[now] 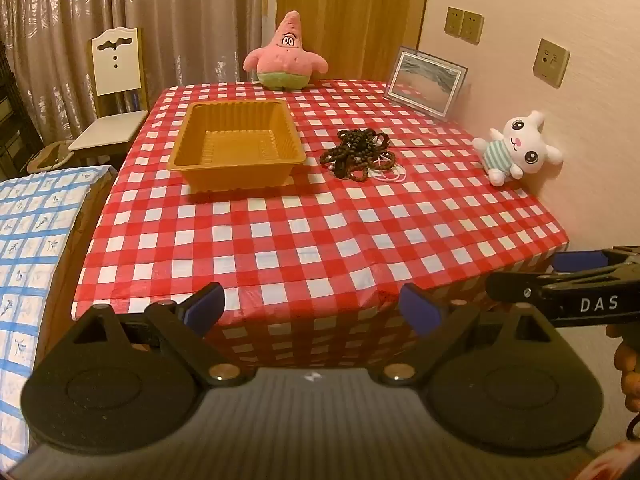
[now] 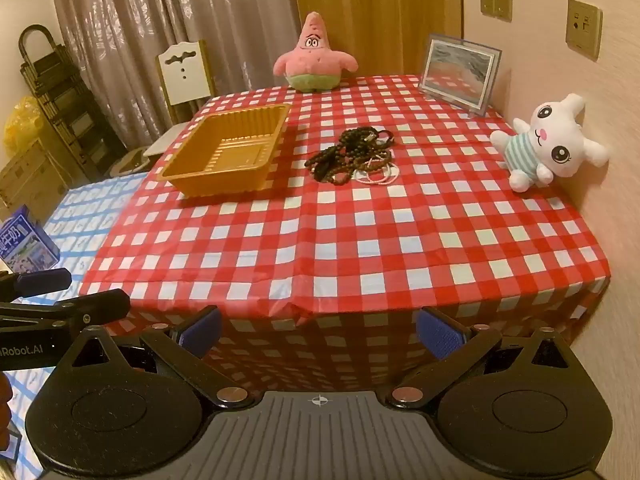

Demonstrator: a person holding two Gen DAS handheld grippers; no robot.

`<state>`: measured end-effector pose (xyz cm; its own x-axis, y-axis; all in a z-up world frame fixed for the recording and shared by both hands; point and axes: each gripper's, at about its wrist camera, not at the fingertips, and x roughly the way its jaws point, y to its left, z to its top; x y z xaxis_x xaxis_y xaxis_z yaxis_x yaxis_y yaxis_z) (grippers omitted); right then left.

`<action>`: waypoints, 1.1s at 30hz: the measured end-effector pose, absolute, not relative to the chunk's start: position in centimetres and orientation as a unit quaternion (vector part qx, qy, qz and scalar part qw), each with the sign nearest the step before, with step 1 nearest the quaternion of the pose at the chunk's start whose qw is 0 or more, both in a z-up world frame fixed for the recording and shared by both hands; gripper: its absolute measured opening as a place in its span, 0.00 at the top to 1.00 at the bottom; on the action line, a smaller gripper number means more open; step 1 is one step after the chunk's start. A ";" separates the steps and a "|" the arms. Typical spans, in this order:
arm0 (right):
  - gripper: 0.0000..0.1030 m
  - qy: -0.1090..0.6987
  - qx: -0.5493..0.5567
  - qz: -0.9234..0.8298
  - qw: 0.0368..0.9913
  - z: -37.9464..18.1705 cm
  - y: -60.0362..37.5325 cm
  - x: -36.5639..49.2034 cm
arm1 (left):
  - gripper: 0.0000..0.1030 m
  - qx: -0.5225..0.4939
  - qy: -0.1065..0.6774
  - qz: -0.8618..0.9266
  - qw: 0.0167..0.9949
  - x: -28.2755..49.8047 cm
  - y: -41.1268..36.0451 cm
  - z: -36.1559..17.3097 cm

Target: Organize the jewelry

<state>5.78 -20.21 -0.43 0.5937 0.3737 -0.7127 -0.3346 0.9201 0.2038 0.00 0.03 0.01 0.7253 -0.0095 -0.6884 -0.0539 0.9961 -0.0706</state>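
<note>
A pile of dark bead bracelets (image 1: 357, 153) with a few thin pink ones lies on the red checked tablecloth, right of an empty orange plastic tray (image 1: 236, 142). The pile (image 2: 352, 155) and the tray (image 2: 228, 150) show in the right wrist view too. My left gripper (image 1: 312, 307) is open and empty, held before the table's front edge. My right gripper (image 2: 319, 330) is also open and empty, beside the left one. Each gripper shows at the edge of the other's view: the right one (image 1: 576, 280) and the left one (image 2: 52, 296).
A pink star plush (image 1: 285, 54) sits at the table's far edge. A framed picture (image 1: 424, 82) and a white bunny plush (image 1: 516, 148) stand along the right wall. A chair (image 1: 114, 100) and a blue checked surface (image 1: 28, 240) are on the left.
</note>
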 end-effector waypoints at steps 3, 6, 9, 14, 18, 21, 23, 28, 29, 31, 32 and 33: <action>0.00 0.405 0.024 0.199 0.892 -0.4 -20.2 5.8 | 0.09 -0.043 0.370 0.011 0.928 0.0 0.1 0.0; 0.00 0.406 0.024 0.199 0.892 -0.5 -20.2 5.8 | 0.09 -0.040 0.370 0.013 0.928 0.0 0.0 0.0; 0.00 0.406 0.024 0.197 0.892 -0.5 -20.3 5.8 | 0.09 -0.041 0.371 0.013 0.928 0.0 0.0 0.0; 0.00 0.406 0.024 0.198 0.892 -0.6 -20.3 5.9 | 0.09 -0.040 0.370 0.013 0.928 -0.1 0.0 0.0; 0.00 0.405 0.025 0.198 0.892 -0.6 -20.4 5.9 | 0.09 -0.040 0.371 0.013 0.928 0.0 0.0 0.0; 0.00 0.405 0.025 0.198 0.892 -0.7 -20.4 5.9 | 0.09 -0.040 0.370 0.013 0.928 0.0 0.0 0.0; 0.00 0.406 0.025 0.198 0.892 -0.7 -20.3 5.9 | 0.09 -0.040 0.371 0.013 0.928 0.0 0.0 0.0; 0.00 0.405 0.025 0.199 0.892 -0.6 -20.2 6.0 | 0.09 -0.040 0.370 0.013 0.928 0.0 0.0 0.0; 0.00 0.405 0.025 0.199 0.892 -0.6 -20.2 6.0 | 0.09 -0.040 0.370 0.013 0.928 0.0 0.0 0.0; 0.00 0.405 0.025 0.198 0.892 -0.6 -20.2 6.0 | 0.09 -0.040 0.370 0.013 0.928 0.0 0.0 0.0; 0.00 0.405 0.025 0.199 0.892 -0.6 -20.2 6.0 | 0.09 -0.040 0.370 0.013 0.928 0.0 0.0 0.0; 0.00 0.405 0.026 0.199 0.892 -0.6 -20.2 6.0 | 0.09 -0.040 0.370 0.013 0.928 0.0 0.0 0.0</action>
<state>6.00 -20.17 -0.63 0.5927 0.3757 -0.7125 -0.3341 0.9195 0.2069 -0.04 -0.01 -0.01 0.7253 -0.0052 -0.6884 -0.0536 0.9965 -0.0641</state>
